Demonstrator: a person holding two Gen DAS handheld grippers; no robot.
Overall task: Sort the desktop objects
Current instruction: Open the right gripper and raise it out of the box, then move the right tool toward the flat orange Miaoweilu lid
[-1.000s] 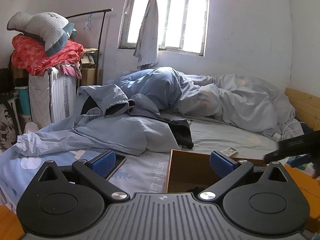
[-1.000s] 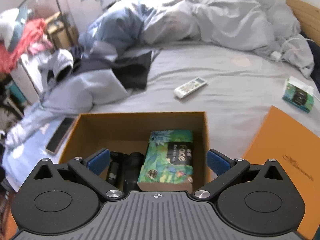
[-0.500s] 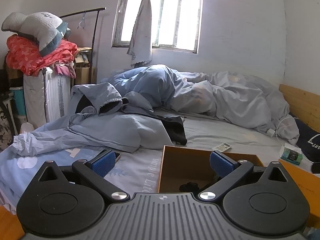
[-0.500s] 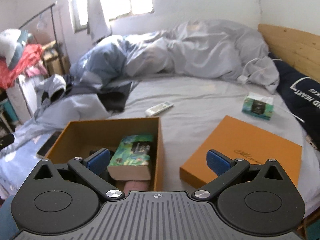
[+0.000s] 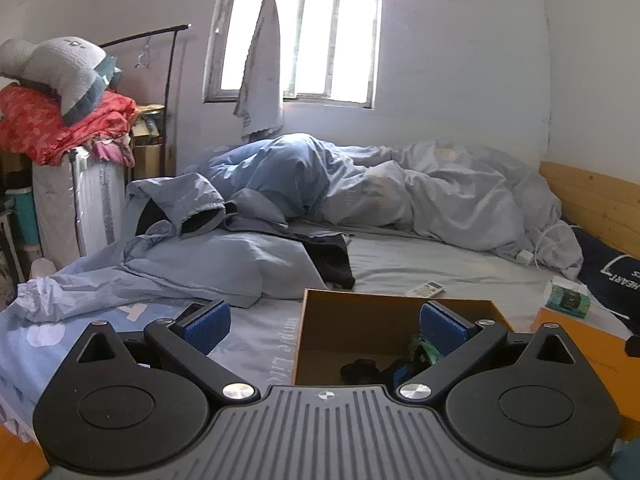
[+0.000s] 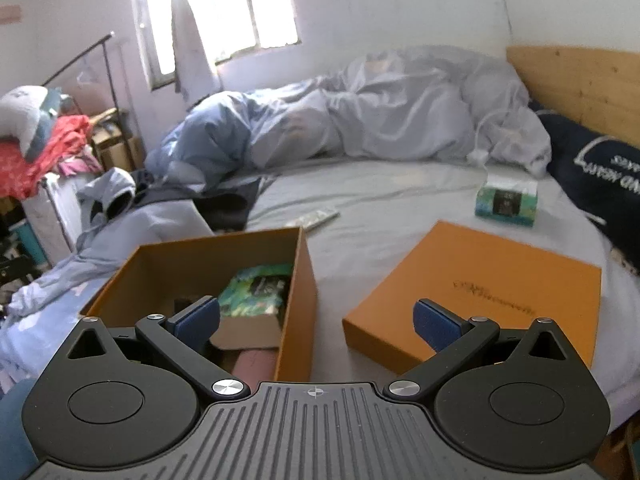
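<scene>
Right gripper [image 6: 316, 320] spread above orange box [image 6: 298, 280] with green tissue pack [image 6: 256, 290] inside.

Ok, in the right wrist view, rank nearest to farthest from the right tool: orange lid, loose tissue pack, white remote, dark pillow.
1. Orange lid, just ahead of the right tool, right side.
2. White remote mid-bed and loose tissue pack far right: too close to call.
3. Dark pillow, by the headboard.

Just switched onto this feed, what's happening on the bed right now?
Items are being sorted into the open orange box. Both the left gripper and right gripper are open and empty. One green tissue pack is in the box; another, the white remote and the box lid lie on the sheet.
</scene>
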